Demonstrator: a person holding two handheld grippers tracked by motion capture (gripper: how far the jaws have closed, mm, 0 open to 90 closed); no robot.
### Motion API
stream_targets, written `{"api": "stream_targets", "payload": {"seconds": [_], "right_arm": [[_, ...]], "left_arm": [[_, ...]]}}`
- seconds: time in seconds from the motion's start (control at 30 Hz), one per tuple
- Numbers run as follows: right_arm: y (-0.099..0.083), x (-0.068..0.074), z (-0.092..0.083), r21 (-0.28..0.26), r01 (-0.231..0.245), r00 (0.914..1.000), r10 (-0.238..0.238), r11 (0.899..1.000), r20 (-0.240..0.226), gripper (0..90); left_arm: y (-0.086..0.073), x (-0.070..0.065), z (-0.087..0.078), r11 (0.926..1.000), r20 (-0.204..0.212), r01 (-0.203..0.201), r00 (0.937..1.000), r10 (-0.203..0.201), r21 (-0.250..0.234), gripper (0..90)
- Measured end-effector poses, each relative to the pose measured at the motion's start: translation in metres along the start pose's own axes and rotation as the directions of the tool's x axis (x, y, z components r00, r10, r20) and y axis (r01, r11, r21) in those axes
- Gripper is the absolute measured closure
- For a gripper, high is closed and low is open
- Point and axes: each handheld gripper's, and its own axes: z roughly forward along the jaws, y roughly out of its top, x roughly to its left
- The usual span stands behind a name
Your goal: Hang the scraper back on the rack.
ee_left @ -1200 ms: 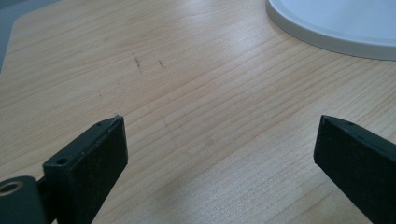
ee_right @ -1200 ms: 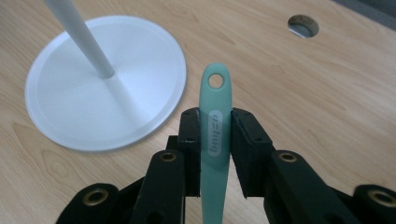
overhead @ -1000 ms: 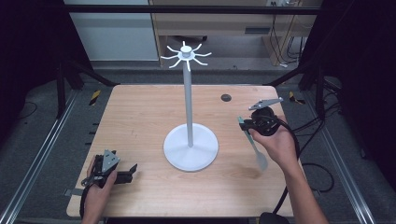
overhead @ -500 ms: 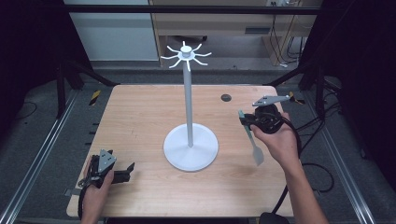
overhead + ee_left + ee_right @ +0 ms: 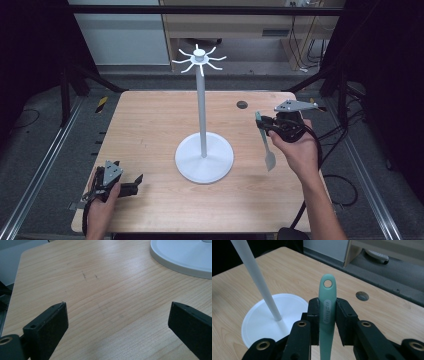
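My right gripper [image 5: 263, 126] is sitting a touch farther from me than a second ago, carrying the green spatula [image 5: 326, 315] with it. I'm clamping its handle between both pads; the hole end is poking out past my jaw tips and the blade [image 5: 269, 159] is hanging down over the table [image 5: 150, 125], right of the white stand [image 5: 204, 155]. My left gripper [image 5: 117, 320] is resting wide open, holding nothing.

Lab recording rig: wooden table [image 5: 150, 125] inside black frame [image 5: 200, 9], metal rails [image 5: 40, 170] on floor, loose cables [image 5: 300, 40] at 1 o'clock, cabinet [image 5: 120, 30] at 11.
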Motion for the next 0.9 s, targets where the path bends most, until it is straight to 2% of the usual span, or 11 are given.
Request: {"api": "stream_targets", "payload": {"seconds": [0.47,0.73,0.9], "right_arm": [[0.017,0.01,-0.007,-0.071,0.015,0.9996,-0.017,0.997,-0.023,74.2],[0.023,0.019,-0.005,-0.093,0.014,0.9983,-0.019,0.996,-0.056,74.2],[0.028,0.024,-0.004,-0.108,0.012,0.9975,-0.019,0.994,-0.069,74.2]], "left_arm": [[-0.001,0.001,-0.001,1.0,-0.009,0.005,0.9999,-0.005,0.0,2.5],[0.0,0.0,-0.001,1.0,-0.012,-0.004,0.9999,0.004,0.001,2.5],[-0.001,0.002,-0.002,0.9999,-0.014,0.008,0.9999,-0.008,-0.006,2.5]]}}
